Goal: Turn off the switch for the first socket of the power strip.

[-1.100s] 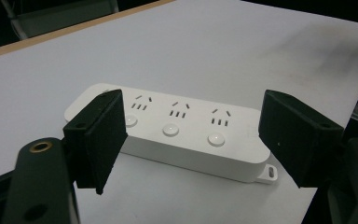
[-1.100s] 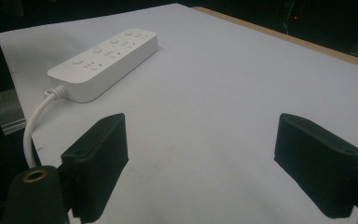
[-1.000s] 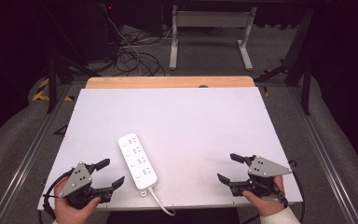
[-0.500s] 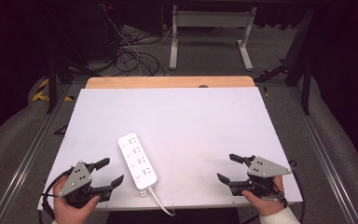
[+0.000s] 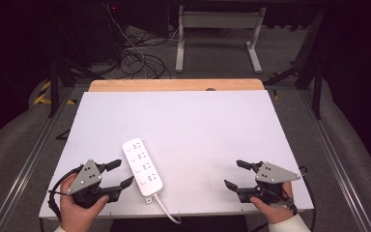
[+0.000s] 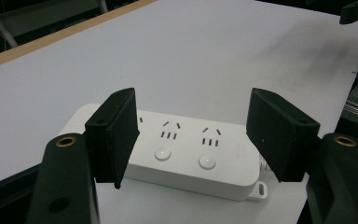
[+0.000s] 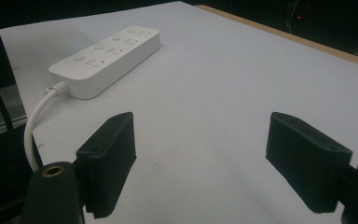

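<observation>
A white power strip [image 5: 143, 166] with several sockets and round buttons lies on the white table top [image 5: 198, 121], near the front left. Its white cable [image 5: 166, 212] runs off the front edge. My left gripper [image 5: 121, 173] rests just left of the strip, open, jaws pointing at it and empty. In the left gripper view the power strip [image 6: 186, 156] lies crosswise just beyond the left gripper [image 6: 191, 135]. My right gripper [image 5: 233, 174] sits open and empty at the front right. In the right gripper view the power strip [image 7: 107, 51] lies far off, beyond the right gripper [image 7: 200, 154].
A wooden strip [image 5: 174, 85] borders the table's far edge. Beyond it, on the dark floor, are tangled cables [image 5: 135, 58] and a metal stand [image 5: 217, 38]. Metal rails [image 5: 29, 159] run along both sides of the table.
</observation>
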Demonstrator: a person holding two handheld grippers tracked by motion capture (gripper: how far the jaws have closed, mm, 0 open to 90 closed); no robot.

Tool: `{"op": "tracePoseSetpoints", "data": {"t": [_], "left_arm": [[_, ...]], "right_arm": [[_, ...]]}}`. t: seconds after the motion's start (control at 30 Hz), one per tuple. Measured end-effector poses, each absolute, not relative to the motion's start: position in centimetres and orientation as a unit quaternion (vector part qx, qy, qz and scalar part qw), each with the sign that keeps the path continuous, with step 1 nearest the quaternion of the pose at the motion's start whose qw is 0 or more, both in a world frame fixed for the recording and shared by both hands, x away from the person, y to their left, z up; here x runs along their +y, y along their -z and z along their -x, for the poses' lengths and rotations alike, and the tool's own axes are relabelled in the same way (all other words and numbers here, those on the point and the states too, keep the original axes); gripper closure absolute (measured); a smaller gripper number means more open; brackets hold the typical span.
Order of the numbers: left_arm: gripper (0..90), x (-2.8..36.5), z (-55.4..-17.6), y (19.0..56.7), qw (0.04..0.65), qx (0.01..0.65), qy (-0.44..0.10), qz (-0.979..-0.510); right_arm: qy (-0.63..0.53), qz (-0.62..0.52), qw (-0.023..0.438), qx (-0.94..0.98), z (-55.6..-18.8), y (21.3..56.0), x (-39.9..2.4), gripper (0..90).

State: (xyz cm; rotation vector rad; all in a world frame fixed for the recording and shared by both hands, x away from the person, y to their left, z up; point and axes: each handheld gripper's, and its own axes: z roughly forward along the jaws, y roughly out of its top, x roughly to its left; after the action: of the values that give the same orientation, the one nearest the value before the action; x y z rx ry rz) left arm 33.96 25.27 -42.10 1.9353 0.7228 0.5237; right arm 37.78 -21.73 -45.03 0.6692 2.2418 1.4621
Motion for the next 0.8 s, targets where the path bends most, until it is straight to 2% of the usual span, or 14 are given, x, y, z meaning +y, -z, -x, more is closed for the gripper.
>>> {"op": "tracePoseSetpoints", "data": {"t": [0.8], "left_arm": [[36.0,22.2,-35.7,41.1,0.482,0.266,-0.194,-0.812]], "right_arm": [[-0.517,-0.235,0.183,0.802,-37.8,45.2,-21.6,24.6]]}}
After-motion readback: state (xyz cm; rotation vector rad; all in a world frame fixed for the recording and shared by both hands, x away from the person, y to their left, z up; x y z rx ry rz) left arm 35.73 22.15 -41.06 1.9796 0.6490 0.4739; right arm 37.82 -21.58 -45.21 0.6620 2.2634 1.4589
